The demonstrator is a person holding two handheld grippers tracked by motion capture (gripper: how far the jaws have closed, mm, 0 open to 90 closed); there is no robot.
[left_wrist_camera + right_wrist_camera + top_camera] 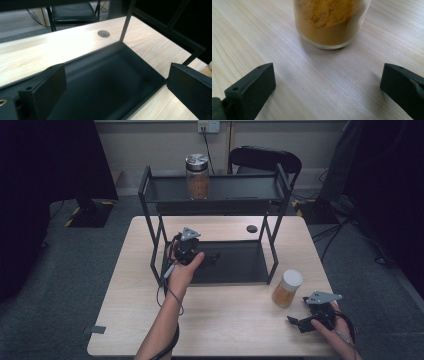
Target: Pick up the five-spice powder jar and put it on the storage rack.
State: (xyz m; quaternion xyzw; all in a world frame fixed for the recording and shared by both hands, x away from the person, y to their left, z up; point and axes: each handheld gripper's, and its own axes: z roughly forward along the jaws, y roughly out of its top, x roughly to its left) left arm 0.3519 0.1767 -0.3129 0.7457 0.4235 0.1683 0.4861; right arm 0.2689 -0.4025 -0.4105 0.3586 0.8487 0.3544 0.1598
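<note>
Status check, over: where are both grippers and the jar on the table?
Left gripper open, empty, over black shelf's lower tray. Right gripper open, facing white-lidded glass jar of orange powder, not touching. Bare wooden table between jaws and jar.

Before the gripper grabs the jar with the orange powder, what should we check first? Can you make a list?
1. Right gripper open: ok, jaws stand wide apart.
2. Aimed at the powder jar: ok, it stands straight ahead between the jaws, not yet touched.
3. Jar upright with white lid on: ok.
4. Table around the jar free of other things: ok.
5. Left gripper out of the way: ok, it is open over the rack's lower shelf.
6. Lid screwed tight: cannot tell.
</note>
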